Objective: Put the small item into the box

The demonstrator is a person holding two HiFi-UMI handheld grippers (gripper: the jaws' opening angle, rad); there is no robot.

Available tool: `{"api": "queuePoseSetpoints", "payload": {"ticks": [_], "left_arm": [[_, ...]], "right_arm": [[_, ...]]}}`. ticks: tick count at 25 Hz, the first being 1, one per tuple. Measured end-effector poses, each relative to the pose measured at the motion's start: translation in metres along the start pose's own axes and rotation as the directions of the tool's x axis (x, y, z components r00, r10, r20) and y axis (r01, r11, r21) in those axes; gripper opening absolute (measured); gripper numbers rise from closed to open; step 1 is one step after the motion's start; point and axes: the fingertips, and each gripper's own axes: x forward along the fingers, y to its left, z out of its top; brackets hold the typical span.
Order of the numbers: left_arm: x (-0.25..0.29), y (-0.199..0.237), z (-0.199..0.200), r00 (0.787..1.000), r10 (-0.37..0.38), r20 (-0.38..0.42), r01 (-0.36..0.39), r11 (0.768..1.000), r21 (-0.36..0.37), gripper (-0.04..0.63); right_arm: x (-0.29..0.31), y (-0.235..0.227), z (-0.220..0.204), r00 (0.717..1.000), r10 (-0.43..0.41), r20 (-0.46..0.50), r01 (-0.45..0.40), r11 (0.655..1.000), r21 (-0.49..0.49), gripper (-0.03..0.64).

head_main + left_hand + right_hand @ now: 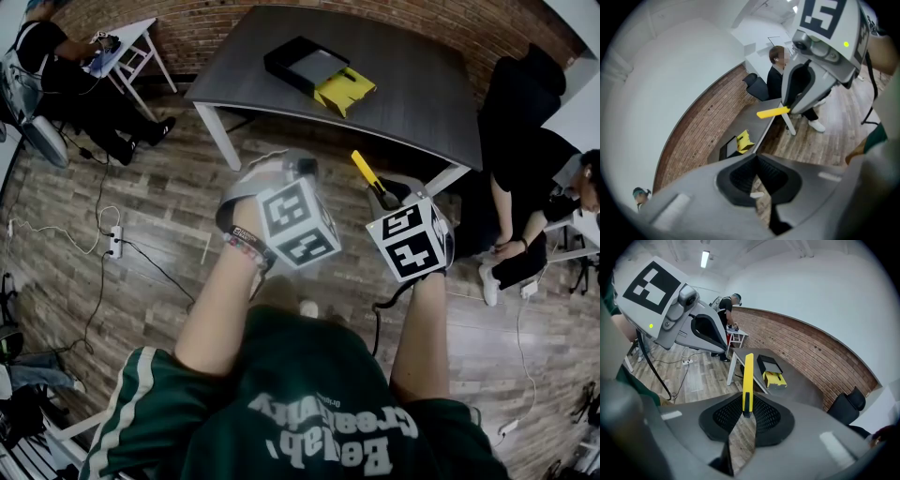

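My right gripper [382,195] is shut on a slim yellow stick-like item [364,170], which pokes forward out of its jaws [747,380]. From the left gripper view the same item [772,112] juts out sideways from the right gripper [799,101]. My left gripper [307,169] hangs beside it, its pads meeting with nothing between them [758,174]. Both are held over the wooden floor, short of the dark table [403,89]. On that table lies an open black box [305,64] with a yellow folded piece [344,89] next to it.
One person sits at a small white table [131,42] at the far left, and another sits on the right [525,187]. A power strip [115,242] with cables lies on the floor to the left. A black chair [843,408] stands near the brick wall.
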Motion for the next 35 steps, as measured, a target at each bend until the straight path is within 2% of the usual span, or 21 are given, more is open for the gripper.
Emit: {"api": "queuePoseSetpoints", "payload": {"ticks": [14,23,35], "left_arm": [[0.048,0.037,-0.004,1.0,0.013,0.012,-0.013,1.0,-0.013,0.003],[0.102,0.09,0.0,1.0,0.009,0.022,-0.009,1.0,-0.019,0.003],[0.178,0.16,0.02,0.998,-0.033,0.052,0.031,0.999,0.03,0.003]], "right_arm": [[0.047,-0.032,0.012,1.0,-0.002,-0.009,0.002,1.0,-0.01,0.072],[0.098,-0.076,0.04,1.0,-0.003,-0.014,0.003,1.0,-0.008,0.072],[0.164,-0.141,0.075,0.999,-0.011,-0.038,0.012,0.999,0.029,0.072]]}}
